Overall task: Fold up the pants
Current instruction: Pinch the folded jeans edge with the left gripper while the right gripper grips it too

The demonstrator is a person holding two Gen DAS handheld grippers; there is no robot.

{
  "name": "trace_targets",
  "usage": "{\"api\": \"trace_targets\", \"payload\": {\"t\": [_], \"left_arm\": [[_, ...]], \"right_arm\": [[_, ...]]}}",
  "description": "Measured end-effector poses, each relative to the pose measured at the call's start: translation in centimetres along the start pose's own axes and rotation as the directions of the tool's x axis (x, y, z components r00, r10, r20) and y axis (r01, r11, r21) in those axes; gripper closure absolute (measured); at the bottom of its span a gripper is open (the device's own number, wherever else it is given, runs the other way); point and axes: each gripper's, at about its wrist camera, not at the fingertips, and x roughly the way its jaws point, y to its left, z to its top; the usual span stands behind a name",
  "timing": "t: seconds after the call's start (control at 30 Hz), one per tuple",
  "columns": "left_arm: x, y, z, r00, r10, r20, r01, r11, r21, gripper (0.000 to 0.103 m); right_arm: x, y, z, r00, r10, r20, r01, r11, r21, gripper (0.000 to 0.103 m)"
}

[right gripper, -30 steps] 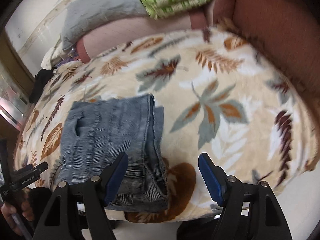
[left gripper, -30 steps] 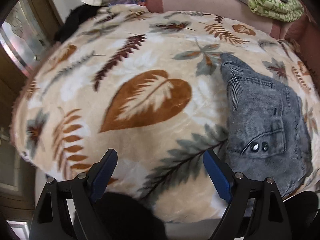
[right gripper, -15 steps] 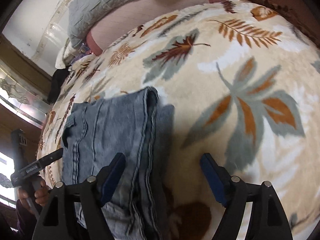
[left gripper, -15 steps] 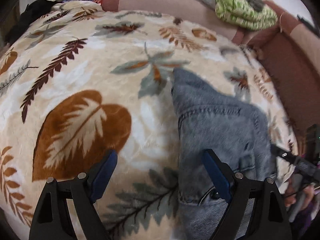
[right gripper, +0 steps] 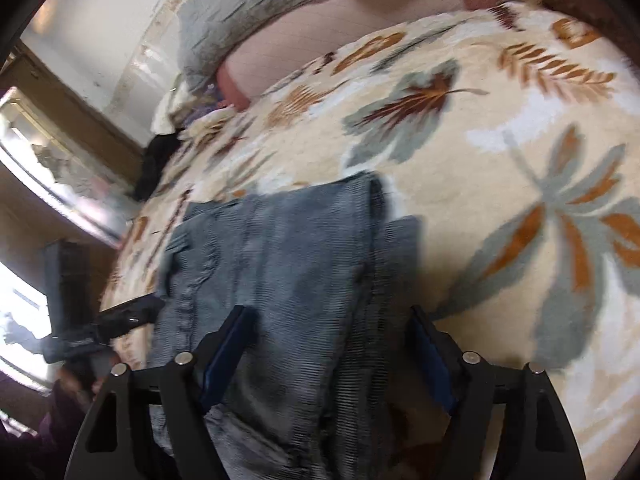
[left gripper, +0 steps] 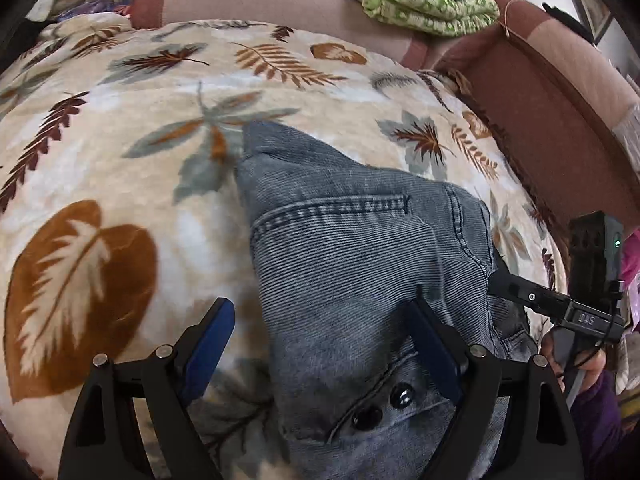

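Note:
The folded grey-blue corduroy pants (left gripper: 360, 264) lie on a cream leaf-print blanket (left gripper: 100, 128). My left gripper (left gripper: 324, 340) is open, low over the pants' left edge, with two metal buttons (left gripper: 384, 404) between its fingers. My right gripper (right gripper: 328, 344) is open, low over the pants' right side (right gripper: 288, 256), straddling the folded edge. The right gripper also shows in the left wrist view (left gripper: 492, 280), touching the pants' right edge. The left gripper shows in the right wrist view (right gripper: 156, 304) at the pants' left edge.
A folded green patterned cloth (left gripper: 428, 4) and a grey quilt (right gripper: 248, 12) lie on the pink-brown sofa back (left gripper: 280, 4). The brown armrest (left gripper: 552, 112) bounds the right side. A dark garment (right gripper: 156, 164) lies at the far left.
Both grippers have moved inward and closer to the pants; each now sits over an edge of the folded pants. Both stay open.

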Motion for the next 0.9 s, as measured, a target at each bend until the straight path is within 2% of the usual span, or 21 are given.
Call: {"api": "trace_targets", "payload": {"t": [0.03, 0.07, 0.17, 0.23, 0.3, 0.4, 0.53, 0.63, 0.7, 0.8, 0.9], "left_arm": [[0.3, 0.2, 0.2, 1.0, -0.017, -0.003, 0.017, 1.0, -0.006, 0.015], [0.4, 0.5, 0.4, 0.999, -0.038, -0.007, 0.038, 0.999, -0.02, 0.016], [0.6, 0.8, 0.8, 0.994, -0.107, -0.015, 0.106, 0.994, -0.04, 0.041], [0.6, 0.4, 0.9, 0.995, -0.097, -0.011, 0.097, 0.995, -0.019, 0.046], [0.4, -0.2, 0.9, 0.996, -0.087, -0.002, 0.087, 0.996, 0.015, 0.059], [-0.5, -1.0, 0.8, 0.997, -0.073, 0.025, 0.071, 0.996, 0.058, 0.072], [-1.4, -1.3, 1.0, 0.997, -0.063, 0.037, 0.06, 0.996, 0.065, 0.081], [-3.0, -1.7, 1.7, 0.996, -0.067, 0.064, 0.062, 0.995, 0.079, 0.082], [-4.4, -2.2, 3.0, 0.994, -0.04, 0.106, 0.028, 0.994, 0.109, 0.082], [-6.0, -2.0, 5.6, 0.987, -0.013, 0.16, -0.007, 0.992, 0.123, 0.082], [-6.2, -1.0, 9.2, 0.982, 0.028, 0.189, -0.048, 0.993, 0.105, 0.082]], "right_arm": [[0.2, 0.3, 0.0, 1.0, 0.002, 0.001, -0.002, 1.0, -0.012, 0.031], [0.5, 0.7, -0.1, 1.0, -0.003, -0.001, 0.003, 1.0, -0.026, 0.032], [0.8, 1.2, 0.0, 1.0, -0.016, 0.001, 0.016, 0.999, -0.033, 0.046], [0.8, 1.4, 0.0, 1.0, -0.03, 0.002, 0.03, 0.999, -0.033, 0.057], [0.6, 1.7, 0.1, 0.999, -0.048, 0.006, 0.048, 0.998, -0.042, 0.062], [-0.2, 2.9, -0.1, 0.996, -0.082, 0.036, 0.085, 0.992, -0.09, 0.066], [-1.4, 4.0, 0.0, 0.993, -0.089, 0.074, 0.097, 0.989, -0.108, 0.071], [-2.2, 5.5, 0.4, 0.99, -0.095, 0.107, 0.109, 0.985, -0.137, 0.071], [-2.5, 6.7, 1.2, 0.988, -0.091, 0.126, 0.111, 0.981, -0.162, 0.071], [-2.7, 8.3, 3.6, 0.984, -0.081, 0.159, 0.111, 0.975, -0.192, 0.071], [-2.0, 8.5, 7.4, 0.98, -0.061, 0.189, 0.092, 0.983, -0.162, 0.071]]}}
